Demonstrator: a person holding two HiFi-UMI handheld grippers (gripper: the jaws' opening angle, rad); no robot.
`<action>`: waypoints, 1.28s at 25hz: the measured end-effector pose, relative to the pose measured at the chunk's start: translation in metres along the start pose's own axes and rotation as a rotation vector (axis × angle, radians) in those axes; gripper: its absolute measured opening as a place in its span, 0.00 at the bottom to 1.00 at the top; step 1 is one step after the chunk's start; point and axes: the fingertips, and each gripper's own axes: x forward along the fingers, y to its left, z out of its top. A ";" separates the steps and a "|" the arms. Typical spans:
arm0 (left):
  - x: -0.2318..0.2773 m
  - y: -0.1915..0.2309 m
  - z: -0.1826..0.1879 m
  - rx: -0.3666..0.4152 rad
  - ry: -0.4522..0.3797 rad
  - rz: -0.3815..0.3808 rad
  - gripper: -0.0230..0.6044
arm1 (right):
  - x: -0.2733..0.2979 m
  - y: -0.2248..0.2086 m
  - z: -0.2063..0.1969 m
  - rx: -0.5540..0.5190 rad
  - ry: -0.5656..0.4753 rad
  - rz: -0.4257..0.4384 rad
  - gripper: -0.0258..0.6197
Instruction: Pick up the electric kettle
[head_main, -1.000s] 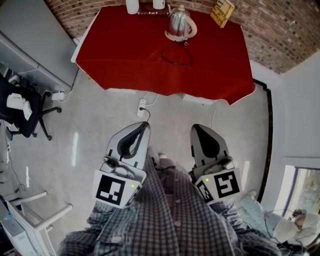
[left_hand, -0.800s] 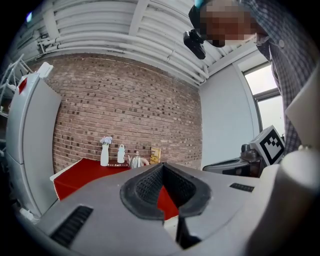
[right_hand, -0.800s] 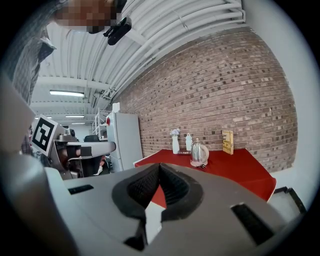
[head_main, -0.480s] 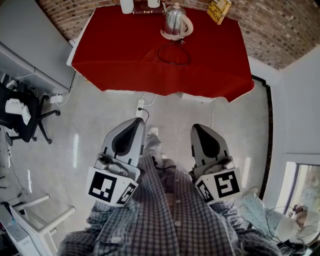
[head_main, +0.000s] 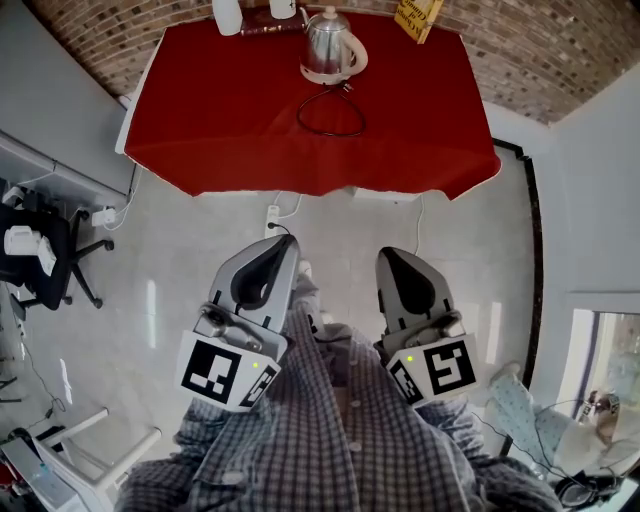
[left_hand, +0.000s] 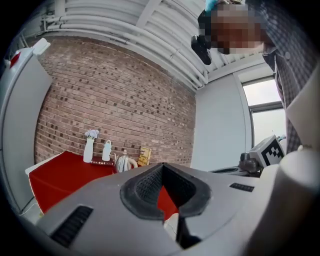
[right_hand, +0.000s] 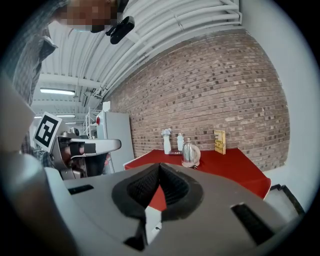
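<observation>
A steel electric kettle with a cream handle stands on its base at the far side of a red-clothed table, its black cord looped in front. It shows small in the left gripper view and in the right gripper view. My left gripper and right gripper are both shut and empty, held over the floor well short of the table, side by side and pointing toward it.
A white vase, a white bottle, a dark book and a yellow box stand along the table's back edge by a brick wall. A black office chair is at left. A power strip lies on the floor.
The table and kettle have shifted left and slightly closer in the head view as I walk forward. Both grippers stay shut and keep side by side.
</observation>
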 end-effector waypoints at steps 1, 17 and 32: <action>0.003 0.000 0.000 0.004 0.003 -0.005 0.04 | 0.001 -0.003 0.000 0.006 0.000 -0.005 0.05; 0.043 0.056 0.024 0.013 -0.019 -0.022 0.04 | 0.063 -0.012 0.029 -0.010 0.002 -0.019 0.05; 0.086 0.105 0.035 0.008 -0.016 -0.086 0.04 | 0.119 -0.025 0.050 -0.022 0.001 -0.079 0.05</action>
